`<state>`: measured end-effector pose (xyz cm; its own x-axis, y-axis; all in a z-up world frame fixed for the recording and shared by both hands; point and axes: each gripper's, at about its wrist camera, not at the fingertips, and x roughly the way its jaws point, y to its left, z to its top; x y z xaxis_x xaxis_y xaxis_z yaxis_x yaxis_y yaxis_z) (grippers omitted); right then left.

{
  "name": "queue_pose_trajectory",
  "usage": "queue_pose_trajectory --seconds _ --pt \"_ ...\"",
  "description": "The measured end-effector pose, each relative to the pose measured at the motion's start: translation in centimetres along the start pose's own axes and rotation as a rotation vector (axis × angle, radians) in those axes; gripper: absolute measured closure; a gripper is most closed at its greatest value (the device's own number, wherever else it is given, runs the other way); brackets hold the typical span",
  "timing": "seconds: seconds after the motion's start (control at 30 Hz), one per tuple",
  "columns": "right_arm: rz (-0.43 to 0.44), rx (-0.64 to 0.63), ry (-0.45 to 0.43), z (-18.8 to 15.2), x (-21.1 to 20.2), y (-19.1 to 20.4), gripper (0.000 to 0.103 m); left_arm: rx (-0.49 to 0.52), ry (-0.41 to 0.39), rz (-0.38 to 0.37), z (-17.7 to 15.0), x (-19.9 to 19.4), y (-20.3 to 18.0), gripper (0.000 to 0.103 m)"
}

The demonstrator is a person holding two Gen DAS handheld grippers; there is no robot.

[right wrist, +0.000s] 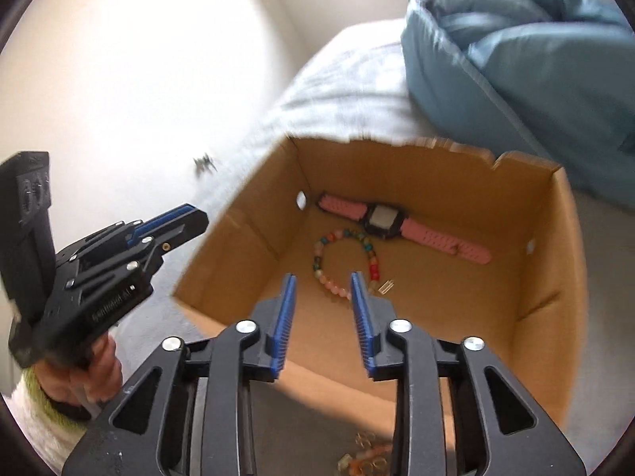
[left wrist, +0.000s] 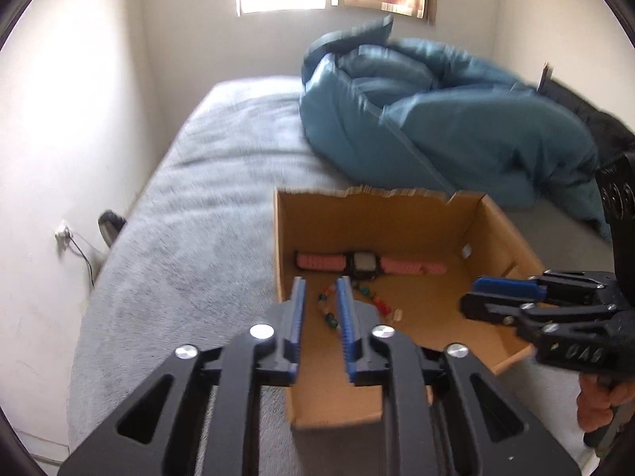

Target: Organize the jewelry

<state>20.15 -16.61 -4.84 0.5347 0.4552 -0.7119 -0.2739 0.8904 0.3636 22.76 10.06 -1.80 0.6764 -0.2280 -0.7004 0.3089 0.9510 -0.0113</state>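
Both claws spread, empty: left [left wrist: 321,281], right [right wrist: 322,277] above the box [right wrist: 555,277]. Bracelet [right wrist: 337,261] just beyond; watch [right wrist: 397,224] farther, lying left-right.

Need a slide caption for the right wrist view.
Right tongs open and empty above a cardboard box holding a pink watch and beaded bracelet.

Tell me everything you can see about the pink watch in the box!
The pink watch has a black, squarish case with a pale screen facing up and two pink straps with rows of little holes; they look rubbery. It is unbuckled and laid out flat and straight on the floor of the cardboard box, close along the far wall. A colourful bead bracelet lies just in front of it, perhaps touching near the case. Neither tool touches it.
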Motion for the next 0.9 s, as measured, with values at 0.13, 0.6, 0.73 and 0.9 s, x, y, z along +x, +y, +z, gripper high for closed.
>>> queue_pose_trajectory --seconds 0.13,0.6,0.73,0.9 --pt "-0.052 -0.089 -0.152 -3.3 -6.3 1.6 0.065 0.0 -0.126 -0.023 -2.1 -5.6 -0.3 0.066" --pt "-0.173 -0.024 -0.146 -15.3 -7.6 -0.5 0.073 0.076 -0.097 -0.179 -12.3 -6.6 -7.4 0.06" --pt "-0.179 0.061 -0.011 -16.8 -3.4 -2.5 0.086 0.127 -0.035 -0.205 -14.4 -3.3 -9.8 0.06" --pt "-0.154 0.121 0.076 -17.3 -0.5 -3.5 0.089 0.157 0.028 -0.205 -16.3 -0.4 -11.4 0.06"
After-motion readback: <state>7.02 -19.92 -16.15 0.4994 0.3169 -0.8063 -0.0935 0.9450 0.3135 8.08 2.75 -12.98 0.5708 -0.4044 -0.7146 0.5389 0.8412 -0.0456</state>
